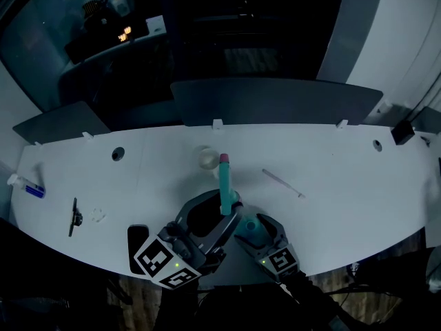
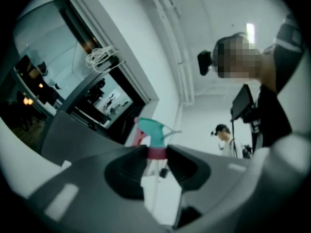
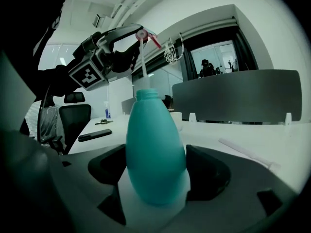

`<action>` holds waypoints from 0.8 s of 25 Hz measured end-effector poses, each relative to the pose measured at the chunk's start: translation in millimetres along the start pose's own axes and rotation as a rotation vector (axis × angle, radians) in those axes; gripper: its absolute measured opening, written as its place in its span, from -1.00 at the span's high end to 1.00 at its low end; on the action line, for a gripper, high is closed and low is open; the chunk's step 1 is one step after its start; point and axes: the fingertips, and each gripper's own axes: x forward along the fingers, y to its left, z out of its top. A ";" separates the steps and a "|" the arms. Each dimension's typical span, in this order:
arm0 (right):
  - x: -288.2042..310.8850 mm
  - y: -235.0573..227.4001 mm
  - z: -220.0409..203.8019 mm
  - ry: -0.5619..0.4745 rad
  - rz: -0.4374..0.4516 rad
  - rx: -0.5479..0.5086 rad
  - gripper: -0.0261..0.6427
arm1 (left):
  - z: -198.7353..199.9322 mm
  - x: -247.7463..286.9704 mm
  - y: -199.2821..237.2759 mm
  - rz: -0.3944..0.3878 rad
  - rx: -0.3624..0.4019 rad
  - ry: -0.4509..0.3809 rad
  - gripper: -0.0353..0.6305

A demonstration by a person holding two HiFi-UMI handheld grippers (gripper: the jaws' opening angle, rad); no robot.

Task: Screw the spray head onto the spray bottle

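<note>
**A:** Where's the bottle (image 3: 155, 144)?
**B:** Upright at the desk's (image 1: 344, 198) near edge, clamped in the right gripper (image 3: 156, 165). The left gripper (image 2: 156, 155) pinches the spray head (image 2: 153, 129) by its collar, above the bottle.
**A:** Room?
**B:** Bare desk rightward. Phone (image 1: 138, 240) left, white stick (image 1: 282, 183) beyond.

In the head view the right gripper (image 1: 255, 229) is hiding most of the bottle (image 1: 250, 223). The left gripper (image 2: 156, 153) is covering the collar of the head (image 2: 153, 129) on both sides.
</note>
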 end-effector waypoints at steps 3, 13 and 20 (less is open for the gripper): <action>5.6 3.3 1.3 -0.009 0.012 -0.003 -0.17 | -11.7 -2.2 1.3 0.015 -0.005 0.024 0.50; 7.7 4.8 2.3 -0.013 0.011 -0.007 -0.17 | -92.5 1.8 -1.0 0.015 0.083 0.281 0.50; 5.4 4.8 2.4 -0.020 0.011 -0.019 -0.17 | -162.2 -12.0 -12.2 0.022 0.272 0.436 0.50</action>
